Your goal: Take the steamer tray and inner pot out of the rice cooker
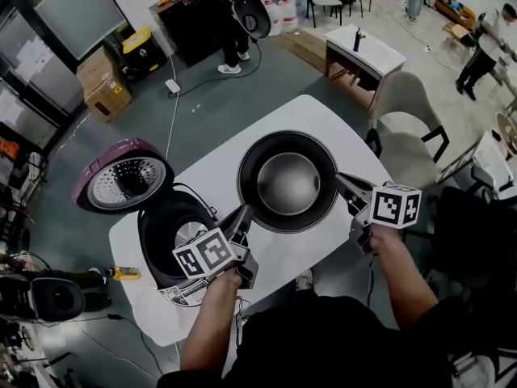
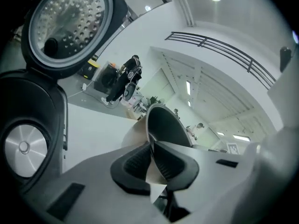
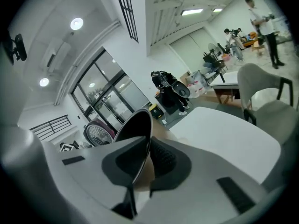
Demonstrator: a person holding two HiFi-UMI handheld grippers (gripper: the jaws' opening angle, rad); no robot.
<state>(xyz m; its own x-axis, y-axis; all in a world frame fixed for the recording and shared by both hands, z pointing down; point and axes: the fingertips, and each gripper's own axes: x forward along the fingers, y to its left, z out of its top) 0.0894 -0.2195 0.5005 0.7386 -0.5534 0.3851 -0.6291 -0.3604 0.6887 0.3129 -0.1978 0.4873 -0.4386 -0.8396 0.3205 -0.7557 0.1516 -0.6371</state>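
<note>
A person holds the rice cooker's inner pot (image 1: 288, 182) by its rim with a two-jaw gripper in each hand, above the middle of a white rounded table (image 1: 323, 120). The left gripper (image 1: 245, 213) bites the rim on the side facing the cooker, and the right gripper (image 1: 343, 183) bites it on the opposite side. In each gripper's own view the ribbed pads are clamped on the thin wall of the pot, one pad inside the dark bowl and one against the tan outer face. The pot sits mouth-up, dark-lined with a paler sheen at its bottom. Whether its base touches the tabletop or hangs just over it cannot be told.

The rice cooker (image 1: 166, 233) stands at the table's left end, just beside the left gripper and apart from the pot. Its mauve lid (image 1: 123, 176) is thrown fully back, showing a round perforated metal plate on the underside. The cooker's black cavity is open, with the silver heating disc visible at the bottom.

A beige chair with black arms (image 1: 408, 107) stands at the table's far right edge. Beyond, on the grey floor, a person in dark clothes (image 1: 230, 14) stands near cardboard boxes and a black cabinet.
</note>
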